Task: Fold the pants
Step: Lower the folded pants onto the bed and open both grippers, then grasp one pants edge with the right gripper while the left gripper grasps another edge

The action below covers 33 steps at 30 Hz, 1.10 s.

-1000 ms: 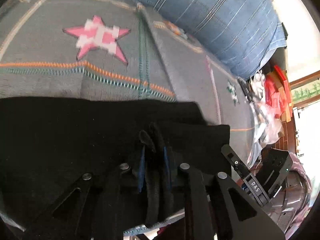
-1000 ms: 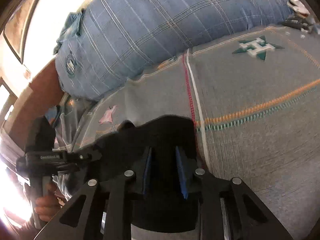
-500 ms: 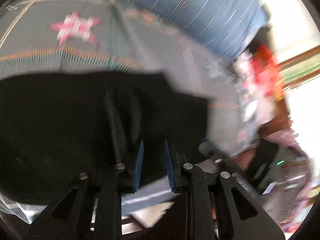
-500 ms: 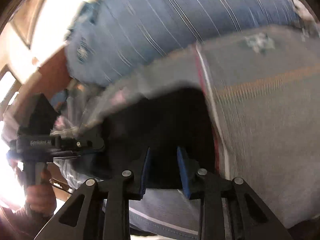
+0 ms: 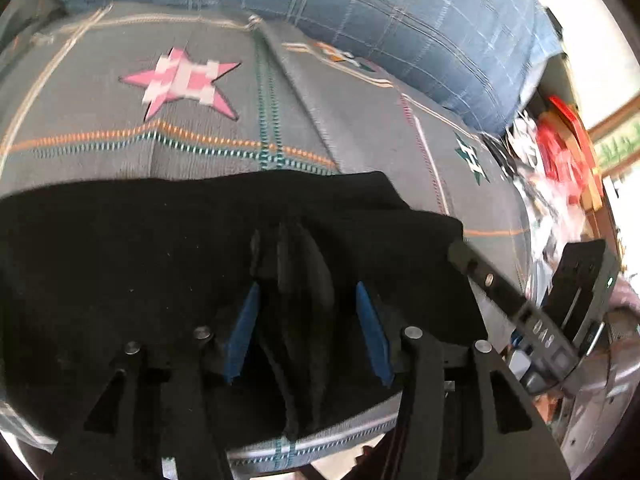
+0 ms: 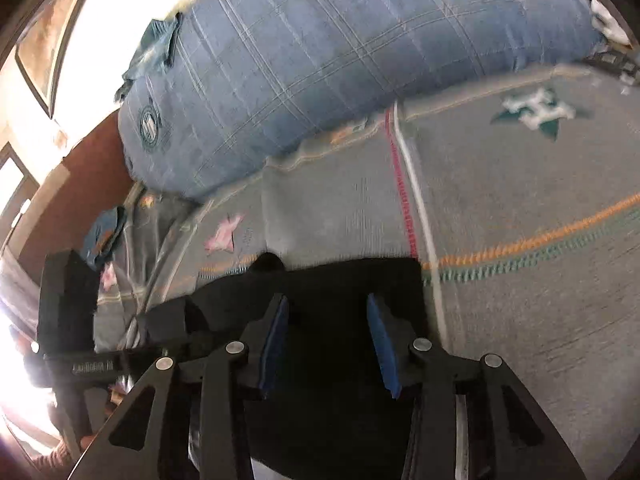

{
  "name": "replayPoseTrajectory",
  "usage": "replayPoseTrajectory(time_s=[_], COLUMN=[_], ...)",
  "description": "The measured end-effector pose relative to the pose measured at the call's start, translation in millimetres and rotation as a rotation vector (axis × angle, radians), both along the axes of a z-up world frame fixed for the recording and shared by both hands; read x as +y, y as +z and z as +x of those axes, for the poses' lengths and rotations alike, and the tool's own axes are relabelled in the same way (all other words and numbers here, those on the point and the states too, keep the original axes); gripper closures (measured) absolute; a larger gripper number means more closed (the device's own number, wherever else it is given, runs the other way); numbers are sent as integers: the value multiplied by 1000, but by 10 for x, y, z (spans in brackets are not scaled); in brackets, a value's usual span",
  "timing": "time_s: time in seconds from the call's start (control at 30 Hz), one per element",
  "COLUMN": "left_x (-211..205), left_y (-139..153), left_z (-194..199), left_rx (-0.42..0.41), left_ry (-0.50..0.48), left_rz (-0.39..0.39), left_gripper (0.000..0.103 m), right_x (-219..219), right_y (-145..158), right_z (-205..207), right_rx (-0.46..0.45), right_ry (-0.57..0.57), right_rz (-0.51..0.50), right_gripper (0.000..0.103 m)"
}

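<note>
Black pants point(image 5: 140, 264) lie folded on a grey patterned blanket point(image 5: 360, 120), near its front edge. In the left wrist view, my left gripper point(image 5: 306, 292) hangs over the pants with its jaws opening. A raised pinch of black cloth point(image 5: 304, 280) stands between the blue pads without touching them. In the right wrist view, my right gripper point(image 6: 326, 304) is over the right end of the pants point(image 6: 340, 284), its jaws opening too, with cloth below them and nothing pressed. The left gripper point(image 6: 168, 324) shows at the left of that view.
A big blue checked cushion point(image 6: 340, 60) lies along the back of the blanket point(image 6: 520, 200). Red and white clutter point(image 5: 560, 152) sits off the blanket's right end. The other gripper point(image 5: 532, 312) shows at the right of the left wrist view. A hand point(image 6: 60, 452) holds the left tool.
Both grippers went from pinching the black cloth to standing with jaws apart. The cloth has dropped from the pads and lies on the blanket, a ridge left where the left gripper held it.
</note>
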<state>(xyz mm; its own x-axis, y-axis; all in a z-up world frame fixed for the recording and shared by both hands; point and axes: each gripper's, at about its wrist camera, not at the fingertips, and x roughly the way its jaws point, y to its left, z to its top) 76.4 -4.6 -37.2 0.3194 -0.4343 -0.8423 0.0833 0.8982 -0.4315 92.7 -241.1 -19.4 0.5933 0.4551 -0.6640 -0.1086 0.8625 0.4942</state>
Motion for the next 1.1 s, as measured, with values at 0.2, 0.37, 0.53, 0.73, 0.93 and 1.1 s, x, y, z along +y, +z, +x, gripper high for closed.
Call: replayPoseTrajectory(time_s=[0.2, 0.37, 0.53, 0.73, 0.93, 1.1], left_x=[387, 1088, 1770, 2164, 2232, 2273], left_y=[76, 329, 365, 194, 115, 67], left_z=[-101, -243, -160, -136, -130, -1], left_rx=[56, -26, -43, 13, 30, 54], left_ry=[7, 41, 115, 161, 141, 136], left_rz=[-148, -213, -196, -256, -300, -315], left_gripper=[55, 47, 35, 35, 35, 35], right_x=[281, 948, 1865, 2777, 3318, 3373], right_y=[370, 443, 324, 86, -212, -272], right_z=[-325, -561, -771, -994, -1179, -1175], right_rx=[-101, -127, -119, -166, -334, -437], right_ry=[58, 204, 470, 647, 665, 623], right_rz=[-75, -179, -238, -400, -671, -743], right_gripper=[47, 45, 45, 45, 42, 66])
